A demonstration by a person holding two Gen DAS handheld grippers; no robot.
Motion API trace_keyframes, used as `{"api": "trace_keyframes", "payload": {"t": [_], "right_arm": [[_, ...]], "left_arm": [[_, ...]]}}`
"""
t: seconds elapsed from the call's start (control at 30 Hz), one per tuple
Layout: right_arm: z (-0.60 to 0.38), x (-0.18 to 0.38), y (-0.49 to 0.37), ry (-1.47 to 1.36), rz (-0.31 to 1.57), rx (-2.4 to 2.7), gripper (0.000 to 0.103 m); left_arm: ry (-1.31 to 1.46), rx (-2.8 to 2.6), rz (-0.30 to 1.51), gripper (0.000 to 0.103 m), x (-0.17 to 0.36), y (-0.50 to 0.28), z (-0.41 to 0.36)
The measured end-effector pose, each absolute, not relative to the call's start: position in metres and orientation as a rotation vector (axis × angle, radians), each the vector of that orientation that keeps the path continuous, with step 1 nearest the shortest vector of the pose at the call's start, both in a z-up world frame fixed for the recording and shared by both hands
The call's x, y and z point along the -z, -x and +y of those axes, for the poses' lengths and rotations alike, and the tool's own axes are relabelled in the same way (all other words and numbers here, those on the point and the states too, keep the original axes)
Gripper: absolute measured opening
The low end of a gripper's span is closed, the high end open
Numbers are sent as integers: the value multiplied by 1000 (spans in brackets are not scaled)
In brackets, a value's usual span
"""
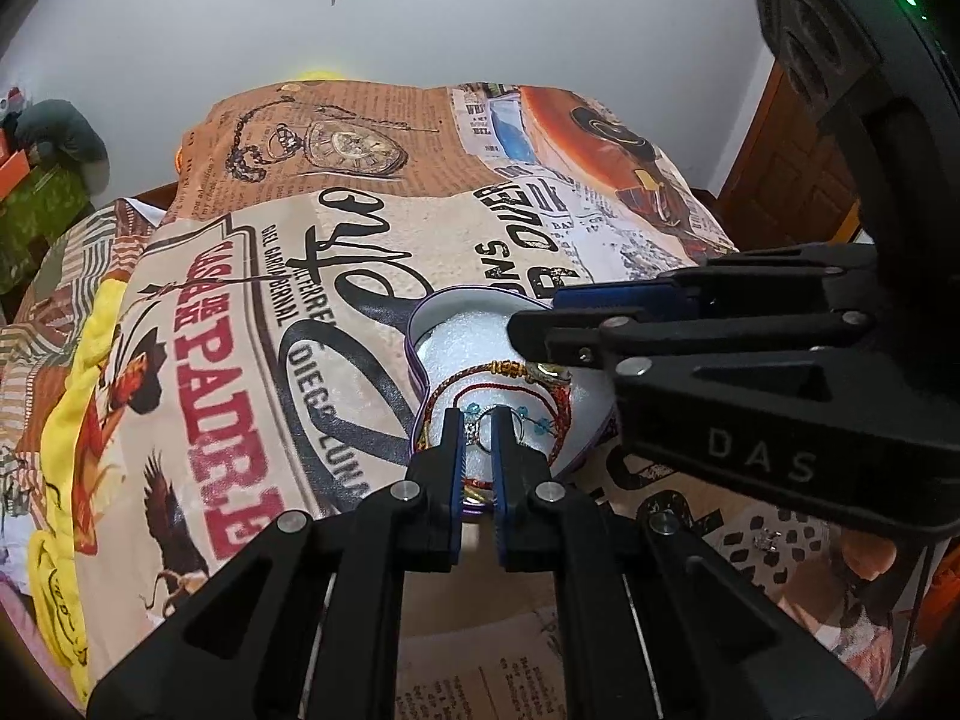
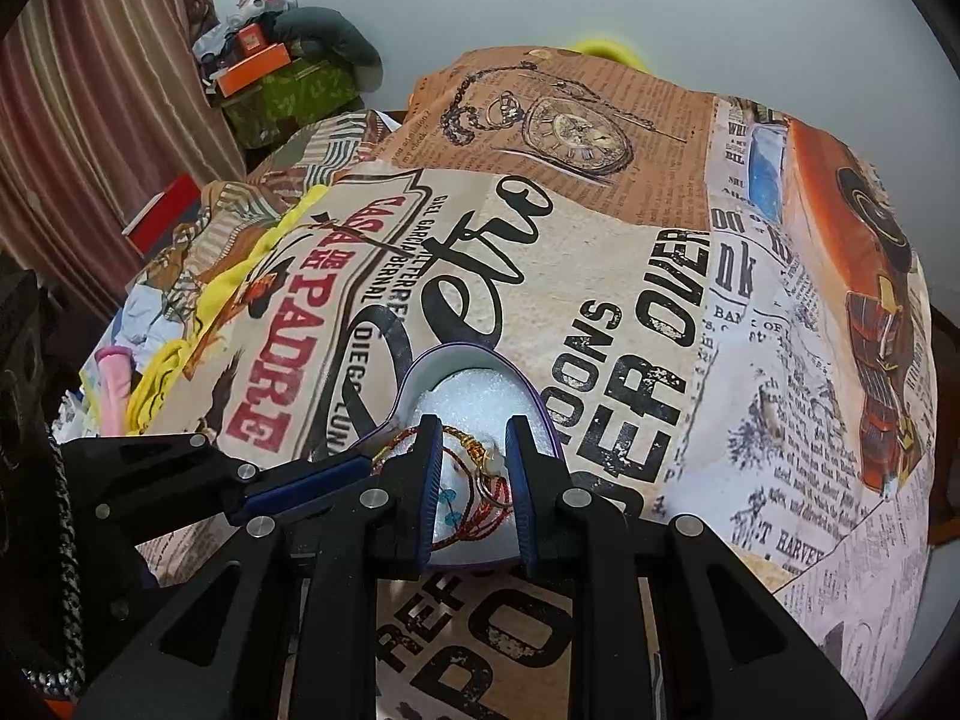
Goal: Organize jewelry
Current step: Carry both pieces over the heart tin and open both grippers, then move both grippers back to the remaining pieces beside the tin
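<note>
A heart-shaped box [image 1: 414, 324] [image 2: 420, 366] with a purple rim and white foam lining lies on the bedspread. In it are red thread bracelets [image 1: 558, 402] [image 2: 480, 525], a gold-chained one [image 1: 510, 369] [image 2: 465, 441] and a blue-bead strand [image 1: 522, 411] [image 2: 445, 498]. My left gripper [image 1: 477, 420] [image 2: 363, 468] reaches into the box's near end, shut on a small silver ring [image 1: 477, 431]. My right gripper [image 2: 473, 429] [image 1: 534, 315] hovers over the box from the right. It is open, its pads on either side of the gold-chained bracelet and not pressing it.
The printed bedspread [image 1: 240, 360] covers the whole bed. A small sparkly stud [image 1: 765, 540] lies on it to the right of the box. Yellow cloth [image 1: 72, 480] bunches at the left edge. Boxes and bags [image 2: 276, 72] pile beside a curtain at far left. A wooden door [image 1: 792, 168] stands at right.
</note>
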State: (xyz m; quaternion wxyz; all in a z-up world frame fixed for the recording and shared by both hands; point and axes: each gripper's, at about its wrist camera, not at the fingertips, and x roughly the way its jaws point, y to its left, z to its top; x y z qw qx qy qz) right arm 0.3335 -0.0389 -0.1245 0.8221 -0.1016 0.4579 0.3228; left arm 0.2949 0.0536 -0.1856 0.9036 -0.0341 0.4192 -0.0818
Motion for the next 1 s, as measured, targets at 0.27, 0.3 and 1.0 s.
{"api": "trace_keyframes", "payload": {"t": [0.27, 0.3, 1.0], "right_arm": [[-46, 109, -320, 243, 919, -656, 27], [-48, 106, -318, 247, 910, -652, 27], [-113, 62, -245, 208, 795, -572, 27]], "left_arm": [[86, 142, 852, 8, 174, -282, 60], [90, 139, 845, 8, 171, -278, 61], [102, 133, 774, 18, 117, -217, 41]]}}
